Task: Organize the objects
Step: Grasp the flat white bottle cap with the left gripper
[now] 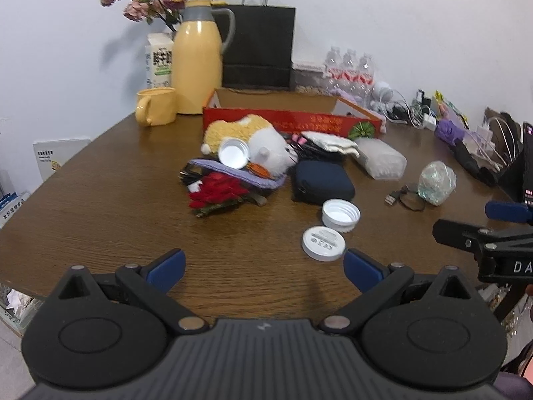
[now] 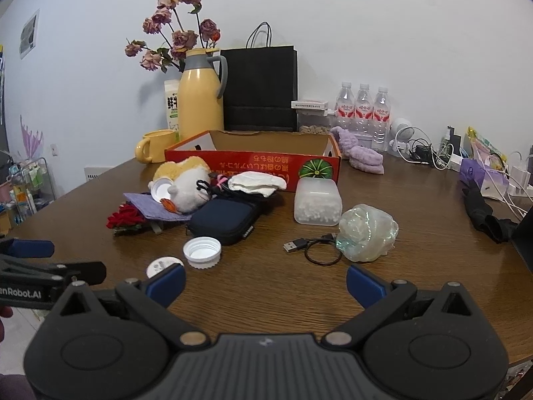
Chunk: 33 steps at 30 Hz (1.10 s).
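Starting point: nothing sorted yet, both sets of fingers spread and empty.

Your left gripper [image 1: 263, 268] and right gripper [image 2: 265, 283] hover at the worktop's [image 1: 100, 183] near edge. The red box [image 2: 253, 161] toward the far edge looks empty; plush toy [image 2: 185, 186], navy pouch [image 2: 221, 220], white cap [image 2: 202, 251], cable [image 2: 309, 246] lie loose mid-worktop. All of it is left to do.

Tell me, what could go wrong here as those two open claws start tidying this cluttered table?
The white lid leans loosely on the plush toy; lifting the toy could send it rolling. The USB cable lies against the crinkled plastic wrap, so grabbing one may drag the other. The flat white disc looks hard to pinch.
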Available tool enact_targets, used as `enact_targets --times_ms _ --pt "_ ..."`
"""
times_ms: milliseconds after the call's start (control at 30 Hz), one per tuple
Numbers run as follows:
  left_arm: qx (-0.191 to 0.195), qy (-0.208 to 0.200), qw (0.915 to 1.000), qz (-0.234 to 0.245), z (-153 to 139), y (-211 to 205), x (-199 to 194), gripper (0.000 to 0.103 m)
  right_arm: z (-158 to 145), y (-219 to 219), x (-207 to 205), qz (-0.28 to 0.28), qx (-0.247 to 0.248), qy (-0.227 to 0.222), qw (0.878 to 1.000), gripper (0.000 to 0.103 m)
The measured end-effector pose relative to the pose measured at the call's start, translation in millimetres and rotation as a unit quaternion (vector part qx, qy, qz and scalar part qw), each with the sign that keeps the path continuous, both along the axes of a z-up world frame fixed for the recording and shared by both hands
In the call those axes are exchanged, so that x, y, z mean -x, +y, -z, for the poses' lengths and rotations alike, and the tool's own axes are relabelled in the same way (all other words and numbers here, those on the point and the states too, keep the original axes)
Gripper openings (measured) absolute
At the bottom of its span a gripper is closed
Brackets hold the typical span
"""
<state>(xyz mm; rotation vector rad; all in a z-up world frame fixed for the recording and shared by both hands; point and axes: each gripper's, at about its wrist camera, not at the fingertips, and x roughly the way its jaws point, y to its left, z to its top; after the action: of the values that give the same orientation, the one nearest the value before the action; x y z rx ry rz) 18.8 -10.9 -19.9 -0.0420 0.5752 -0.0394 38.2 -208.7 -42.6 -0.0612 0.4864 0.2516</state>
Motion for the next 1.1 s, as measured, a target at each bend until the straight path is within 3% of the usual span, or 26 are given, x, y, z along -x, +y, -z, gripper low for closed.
enact_targets --times_ms 367,500,533,633,767,1100 --pt "-0.017 0.032 0.999 0.027 21 -29 -47 0.103 4 -8 -23 -0.001 0.003 0.003 1.0 0.103" --pt "-0.024 0.011 0.9993 0.025 25 -35 -55 0.102 6 -3 -31 -0.009 -0.001 0.007 1.0 0.103" --pt "-0.025 0.008 0.9993 0.026 26 -36 -58 0.093 7 -1 -32 -0.012 -0.002 0.009 1.0 0.103" --pt "-0.016 0.005 0.9992 0.037 30 -36 -61 0.043 8 3 -36 -0.018 -0.007 0.01 1.0 0.103" --pt "0.002 0.001 0.9992 0.04 29 -30 -56 0.04 9 9 -40 -0.022 -0.011 0.012 1.0 0.103" --pt "0.025 -0.011 0.9994 -0.021 18 5 -48 0.04 23 41 -60 -0.058 0.003 0.024 0.998 0.103"
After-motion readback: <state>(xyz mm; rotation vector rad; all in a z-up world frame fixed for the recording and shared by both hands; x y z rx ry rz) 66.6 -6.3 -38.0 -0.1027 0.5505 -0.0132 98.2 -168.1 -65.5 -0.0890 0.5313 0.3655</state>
